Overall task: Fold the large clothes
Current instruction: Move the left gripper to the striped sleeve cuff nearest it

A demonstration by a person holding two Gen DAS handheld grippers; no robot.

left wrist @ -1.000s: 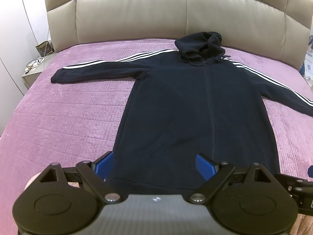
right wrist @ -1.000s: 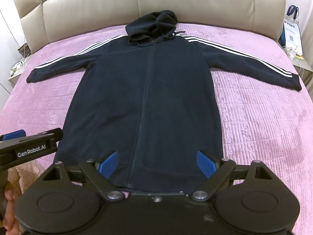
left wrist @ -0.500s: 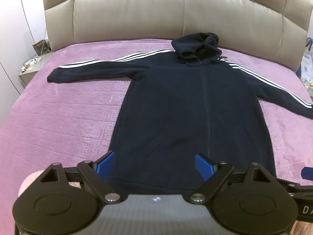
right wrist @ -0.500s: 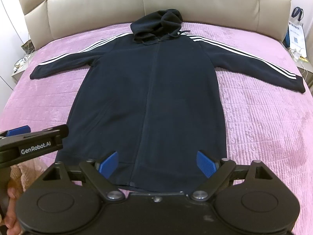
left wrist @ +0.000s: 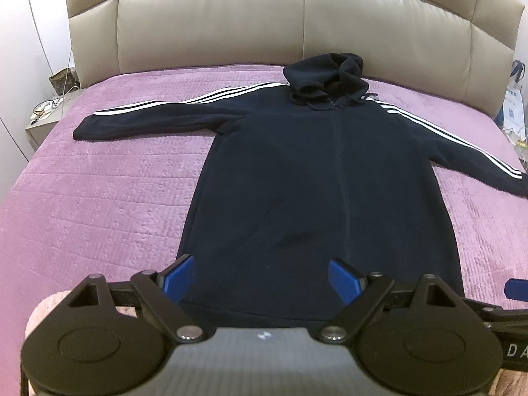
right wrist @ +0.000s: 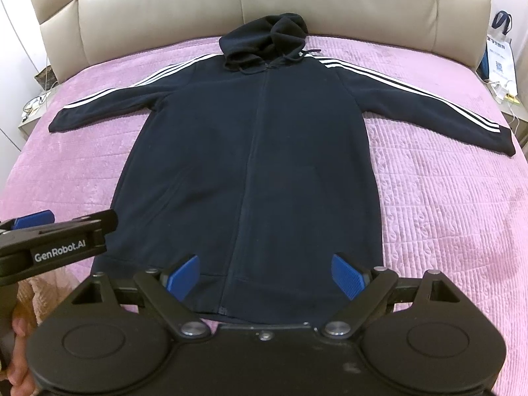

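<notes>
A long dark navy zip hoodie (left wrist: 316, 191) with white sleeve stripes lies flat, front up, on the purple bedspread (left wrist: 109, 198), sleeves spread out, hood toward the headboard. It also shows in the right wrist view (right wrist: 250, 171). My left gripper (left wrist: 260, 279) is open and empty above the hem's left part. My right gripper (right wrist: 264, 275) is open and empty above the hem's middle. The left gripper also shows at the left edge of the right wrist view (right wrist: 56, 241).
A beige padded headboard (left wrist: 297, 23) stands behind the bed. A nightstand with small items (left wrist: 43, 118) is at the left, another with a bag (right wrist: 501, 59) at the right. The bedspread (right wrist: 445, 198) lies bare on both sides of the hoodie.
Both grippers have drawn back and up a little from the hoodie, so more of the bed shows. The jaws stay open. The hoodie has not moved.
</notes>
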